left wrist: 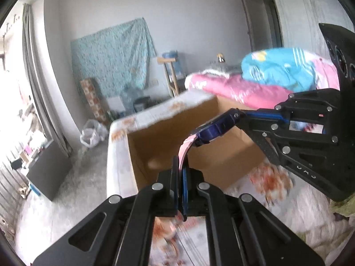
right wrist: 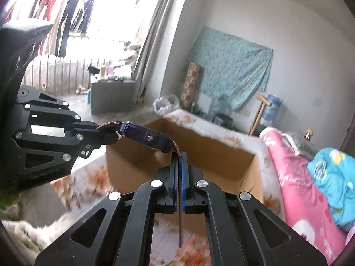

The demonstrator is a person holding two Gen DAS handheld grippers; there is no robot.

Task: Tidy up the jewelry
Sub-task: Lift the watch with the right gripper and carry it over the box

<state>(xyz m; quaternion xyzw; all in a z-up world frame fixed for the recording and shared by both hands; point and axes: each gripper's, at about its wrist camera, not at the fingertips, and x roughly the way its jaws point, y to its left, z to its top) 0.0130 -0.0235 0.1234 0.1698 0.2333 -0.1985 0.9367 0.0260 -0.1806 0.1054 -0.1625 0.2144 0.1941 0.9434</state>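
A watch with a dark purple case point(left wrist: 213, 128) and pink straps hangs in the air between both grippers, in front of an open cardboard box point(left wrist: 159, 137). In the left wrist view my left gripper point(left wrist: 180, 163) is shut on one pink strap point(left wrist: 184, 149). My right gripper point(left wrist: 238, 115) reaches in from the right, shut at the far side of the case. In the right wrist view my right gripper point(right wrist: 179, 158) pinches the other strap point(right wrist: 176, 149), whose tail hangs below the fingers. There the watch case point(right wrist: 144, 136) lies level, and my left gripper point(right wrist: 111, 130) holds its far strap from the left.
The box point(right wrist: 199, 155) stands on a bed with a floral sheet point(right wrist: 93, 177). Folded pink and blue quilts point(right wrist: 310, 177) are piled to its right. Beyond the bed's left edge lie the floor, a white plastic bag point(left wrist: 91, 135) and a grey cabinet point(left wrist: 48, 168).
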